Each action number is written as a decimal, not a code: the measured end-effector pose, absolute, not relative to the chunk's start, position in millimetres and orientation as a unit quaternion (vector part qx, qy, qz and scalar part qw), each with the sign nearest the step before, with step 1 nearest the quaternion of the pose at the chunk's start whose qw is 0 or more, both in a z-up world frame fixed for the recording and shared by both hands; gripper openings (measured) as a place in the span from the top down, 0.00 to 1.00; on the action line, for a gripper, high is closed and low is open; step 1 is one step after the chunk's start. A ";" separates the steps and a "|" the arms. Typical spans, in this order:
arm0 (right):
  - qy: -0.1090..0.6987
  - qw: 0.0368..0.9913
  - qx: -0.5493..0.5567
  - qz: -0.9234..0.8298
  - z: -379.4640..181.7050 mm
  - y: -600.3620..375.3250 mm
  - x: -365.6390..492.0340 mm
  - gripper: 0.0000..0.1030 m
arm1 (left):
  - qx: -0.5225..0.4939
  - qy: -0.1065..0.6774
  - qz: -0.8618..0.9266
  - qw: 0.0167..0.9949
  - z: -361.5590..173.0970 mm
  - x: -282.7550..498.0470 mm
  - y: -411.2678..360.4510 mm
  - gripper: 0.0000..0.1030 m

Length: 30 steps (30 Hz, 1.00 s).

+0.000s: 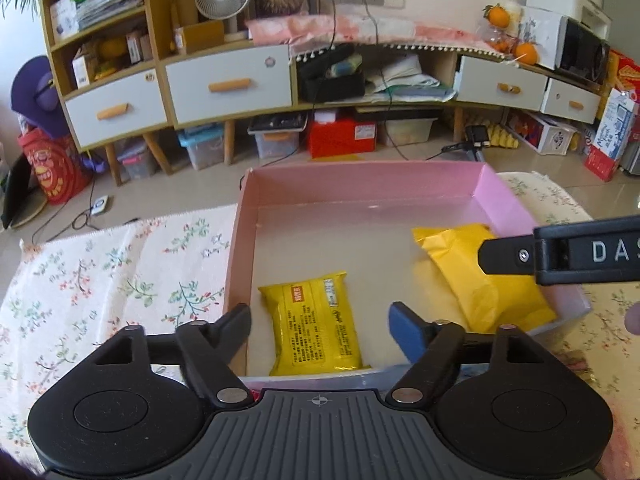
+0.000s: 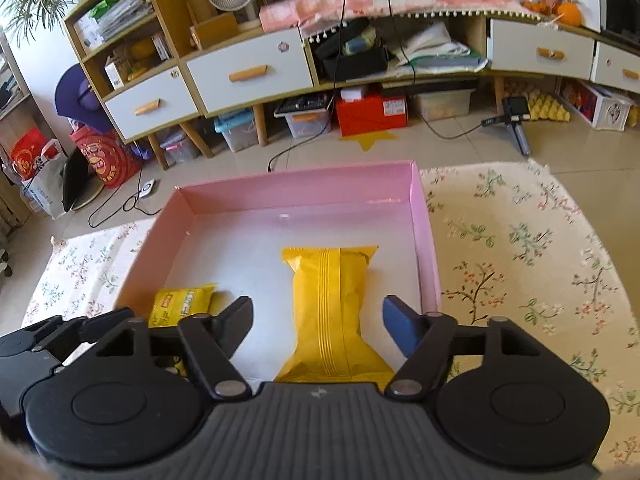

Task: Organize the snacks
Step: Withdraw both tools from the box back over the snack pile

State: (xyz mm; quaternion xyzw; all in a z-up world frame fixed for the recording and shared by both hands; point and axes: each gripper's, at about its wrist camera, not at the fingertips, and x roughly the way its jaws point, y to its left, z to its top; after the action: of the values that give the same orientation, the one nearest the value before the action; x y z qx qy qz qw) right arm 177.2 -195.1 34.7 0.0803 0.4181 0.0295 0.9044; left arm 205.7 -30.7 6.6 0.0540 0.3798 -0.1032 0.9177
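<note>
Left wrist view: the left gripper (image 1: 320, 322) has its fingers spread wide at the bottom of the frame, pinching nothing; the small yellow snack packet (image 1: 314, 322) lies flat between and below them on the floor of the pink box (image 1: 360, 184). At right centre, a finger of the right gripper (image 1: 508, 256) reaches over the larger orange-yellow snack bag (image 1: 460, 276). Right wrist view: the right gripper (image 2: 318, 326) is likewise spread apart, the bag (image 2: 328, 300) lying loose between its fingers in the box (image 2: 296, 188). A floral cloth (image 2: 520, 248) surrounds the box.
</note>
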 end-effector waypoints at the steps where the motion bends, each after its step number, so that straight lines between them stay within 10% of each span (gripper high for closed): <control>1: 0.416 0.906 0.080 0.028 38.2 -195.6 175.1 0.26 | 0.053 0.379 -0.105 0.918 9.9 202.8 -31.5 0.19; 30: 0.400 0.914 -0.015 0.068 62.4 -186.1 66.3 0.01 | 0.034 0.394 -0.129 0.910 39.9 77.0 1.8 0.03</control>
State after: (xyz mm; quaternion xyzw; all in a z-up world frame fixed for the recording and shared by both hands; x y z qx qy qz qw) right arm 66.3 -186.1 62.4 -0.0153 0.4003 0.0679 0.9138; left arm 77.0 1.8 39.9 0.0337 0.3935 -0.1295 0.9095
